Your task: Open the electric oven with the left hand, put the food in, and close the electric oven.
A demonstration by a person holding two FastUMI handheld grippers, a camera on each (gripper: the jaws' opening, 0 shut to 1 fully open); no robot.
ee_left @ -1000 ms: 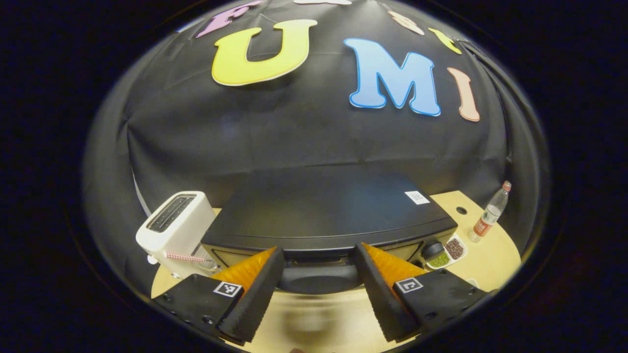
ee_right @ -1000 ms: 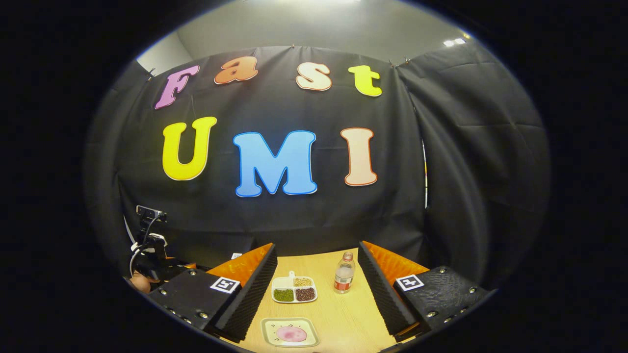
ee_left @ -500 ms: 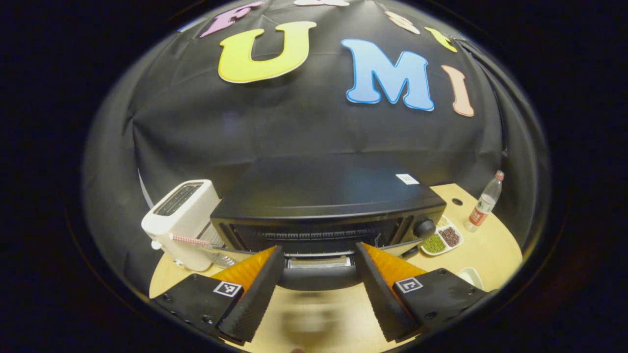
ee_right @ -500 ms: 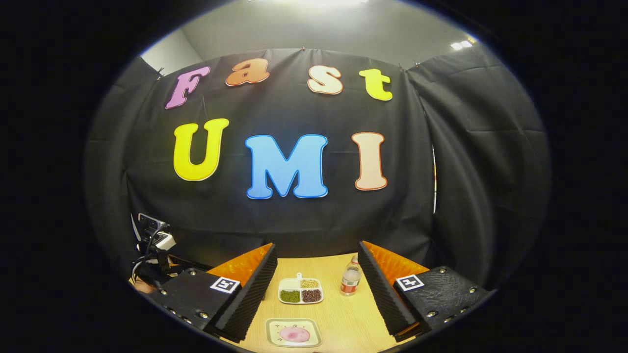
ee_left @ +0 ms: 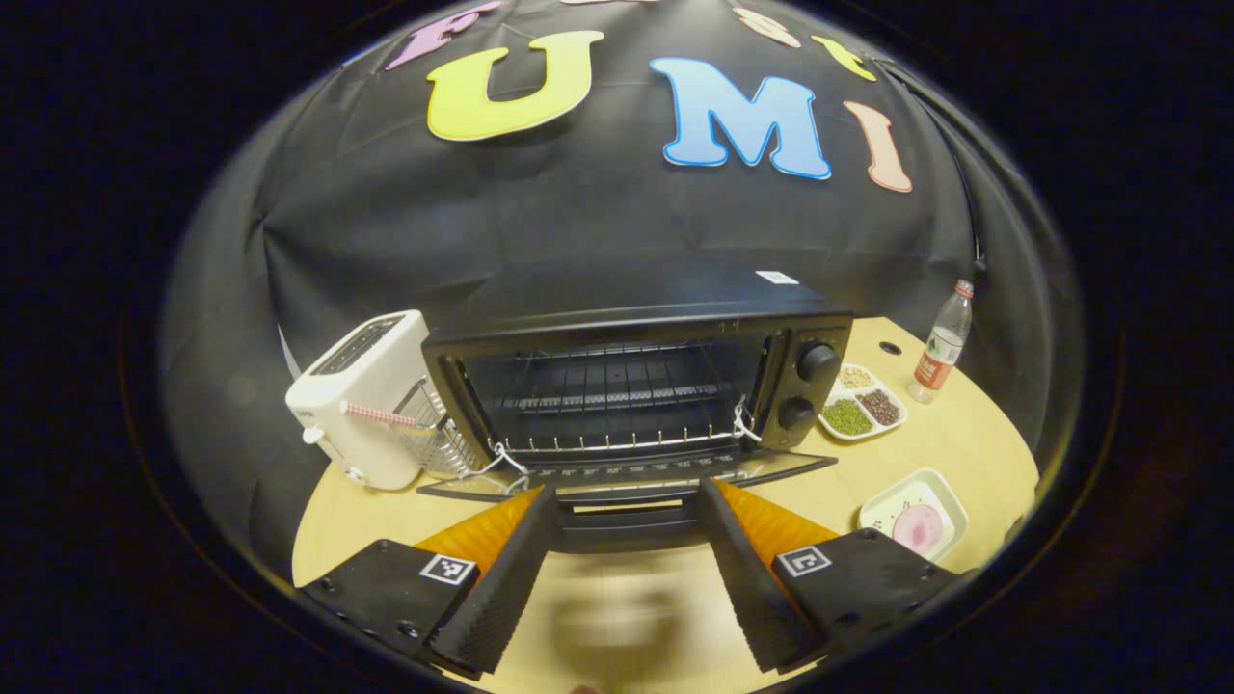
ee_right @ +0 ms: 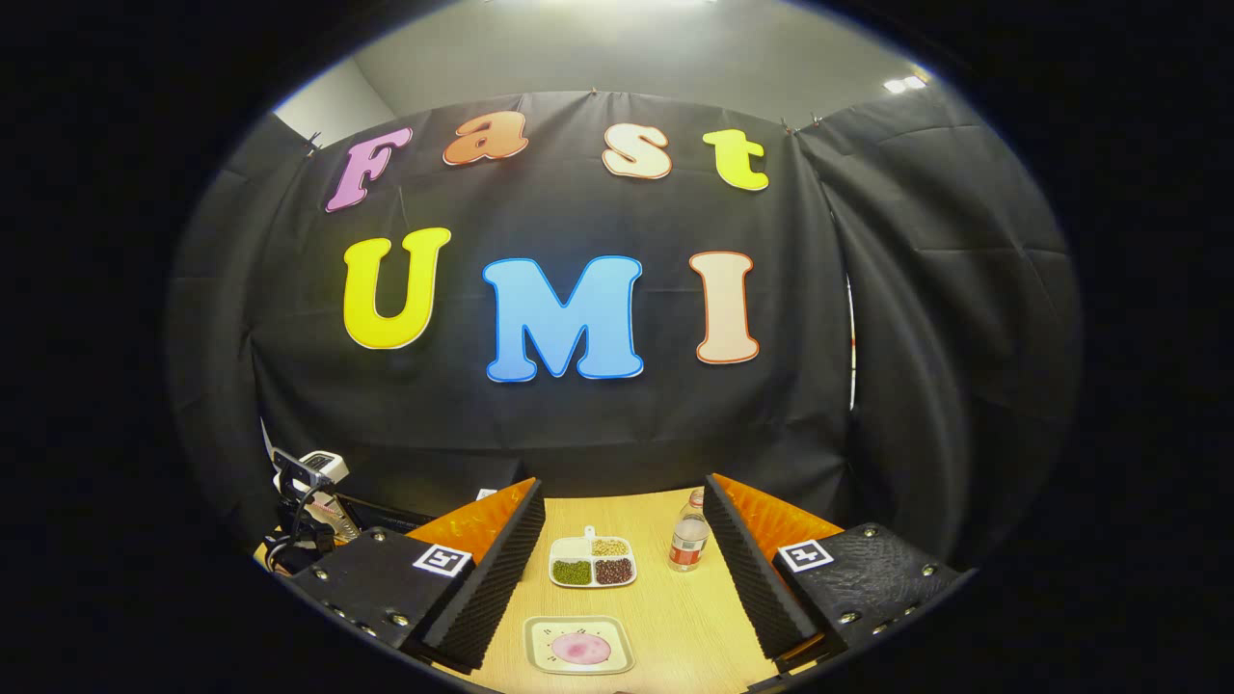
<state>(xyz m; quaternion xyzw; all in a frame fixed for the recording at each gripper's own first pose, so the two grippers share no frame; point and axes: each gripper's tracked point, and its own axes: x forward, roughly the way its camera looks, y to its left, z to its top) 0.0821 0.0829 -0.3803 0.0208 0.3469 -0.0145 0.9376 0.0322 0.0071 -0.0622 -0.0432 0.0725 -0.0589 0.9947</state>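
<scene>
Wooden table (ee_right: pixel 675 627) holds the food plate (ee_right: pixel 578 646), near and between the right gripper (ee_right: pixel 622 578) fingers, spread and empty. Left gripper (ee_left: pixel 617 569), wide apart, straddles the oven (ee_left: pixel 636 376) door handle without clamping

Black oven (ee_left: pixel 636 386) open; food (ee_right: pixel 579 649) on table

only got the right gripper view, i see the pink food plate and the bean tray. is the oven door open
Observer: Yes. In the left gripper view the oven door is swung down and the wire rack inside shows.
Operator: is the left gripper on the handle
Observer: The handle lies between the left gripper's open fingers; I cannot tell if they touch it.
Operator: what's on the oven's far side
Observer: A white toaster stands beside it.
</scene>
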